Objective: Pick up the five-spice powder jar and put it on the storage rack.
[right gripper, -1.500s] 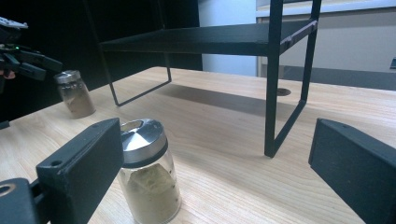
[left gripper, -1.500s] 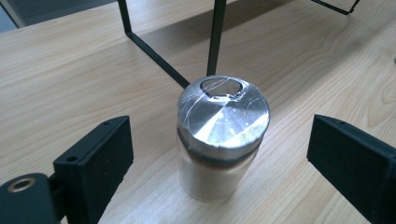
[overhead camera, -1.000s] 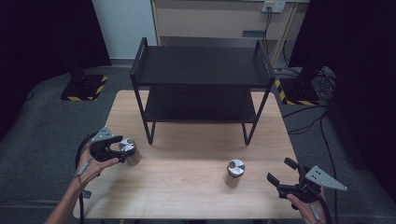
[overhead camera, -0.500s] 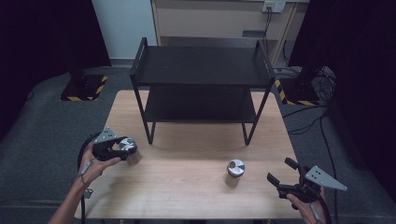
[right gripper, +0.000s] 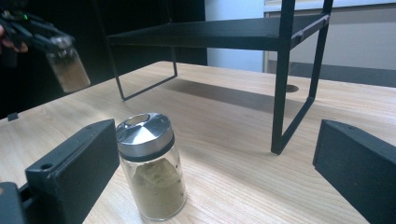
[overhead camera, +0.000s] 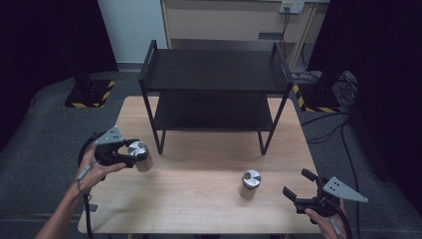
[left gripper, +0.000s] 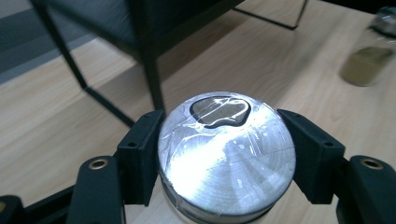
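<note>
Left gripper [overhead camera: 130,153]: clamped on the metal cap of a spice jar [overhead camera: 140,155], jaws tight against both sides of the cap in the left gripper view; held by the left hand [overhead camera: 94,167] near the table's left edge.
Held spice jar: carried clear of the wooden table [overhead camera: 199,209], hanging slightly tilted in the right gripper view; tan powder inside.
Change over the last second: jar lifted a little off the tabletop and drawn nearer the rack's front-left leg; second jar and right gripper unmoved.
Meaning for the work: pickup judged complete; carrying toward the rack likely the step in hand, placement not yet done.
Black two-tier rack [overhead camera: 215,84]: standing at the far middle of the table, both shelves bare.
Second spice jar [overhead camera: 251,182]: upright on the table, right of centre, well apart from the held jar; same tan powder and silver cap.
Right gripper [overhead camera: 304,190]: jaws spread wide, holding nothing; low at the table's right front corner, aimed at the second jar, not touching it.
</note>
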A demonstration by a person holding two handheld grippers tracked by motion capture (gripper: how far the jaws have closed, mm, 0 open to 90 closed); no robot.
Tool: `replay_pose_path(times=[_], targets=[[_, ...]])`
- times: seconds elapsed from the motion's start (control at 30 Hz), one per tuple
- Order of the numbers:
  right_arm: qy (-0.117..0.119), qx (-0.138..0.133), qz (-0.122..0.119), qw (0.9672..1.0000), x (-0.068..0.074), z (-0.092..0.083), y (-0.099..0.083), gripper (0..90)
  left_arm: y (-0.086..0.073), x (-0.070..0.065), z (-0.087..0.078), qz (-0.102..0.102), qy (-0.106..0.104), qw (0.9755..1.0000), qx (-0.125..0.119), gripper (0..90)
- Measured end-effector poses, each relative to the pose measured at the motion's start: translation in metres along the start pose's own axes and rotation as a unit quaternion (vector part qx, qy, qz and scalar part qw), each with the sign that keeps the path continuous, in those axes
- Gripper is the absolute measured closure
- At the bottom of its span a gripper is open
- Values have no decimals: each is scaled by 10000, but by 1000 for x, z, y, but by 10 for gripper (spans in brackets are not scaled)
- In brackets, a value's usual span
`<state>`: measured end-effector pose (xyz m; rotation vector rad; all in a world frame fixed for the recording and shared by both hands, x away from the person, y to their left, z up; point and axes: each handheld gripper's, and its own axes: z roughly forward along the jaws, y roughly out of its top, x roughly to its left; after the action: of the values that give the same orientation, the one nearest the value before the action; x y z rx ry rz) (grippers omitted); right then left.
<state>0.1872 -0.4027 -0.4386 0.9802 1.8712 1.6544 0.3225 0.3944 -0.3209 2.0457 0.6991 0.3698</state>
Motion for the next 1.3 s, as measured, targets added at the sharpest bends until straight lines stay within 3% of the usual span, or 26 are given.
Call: replay_pose_path(times=[0.23, 0.47, 0.77, 1.07, 1.2, 1.3], targets=[[93, 32, -11, 10000, -2, 2, 1, 10, 41, 2, -10, 278, -594, 9978, 28, 333], [190, 91, -32, 9998, -3, 3, 2, 11, 86, 4, -13, 558, -1201, 9912, 73, 333], [167, 72, -26, 9998, -3, 2, 1, 11, 147, 6, -15, 783, -1690, 9825, 93, 333], [145, 73, -13, 9999, -4, 2, 1, 12, 197, 12, -18, 895, -1957, 9766, -42, 333], [138, 59, 2, 9999, -4, 1, 1, 12, 217, 11, -21, 959, -1925, 9766, -7, 333], [145, 52, 18, 9999, -4, 1, 0, 12, 230, 7, -25, 961, -1789, 9792, 26, 333]])
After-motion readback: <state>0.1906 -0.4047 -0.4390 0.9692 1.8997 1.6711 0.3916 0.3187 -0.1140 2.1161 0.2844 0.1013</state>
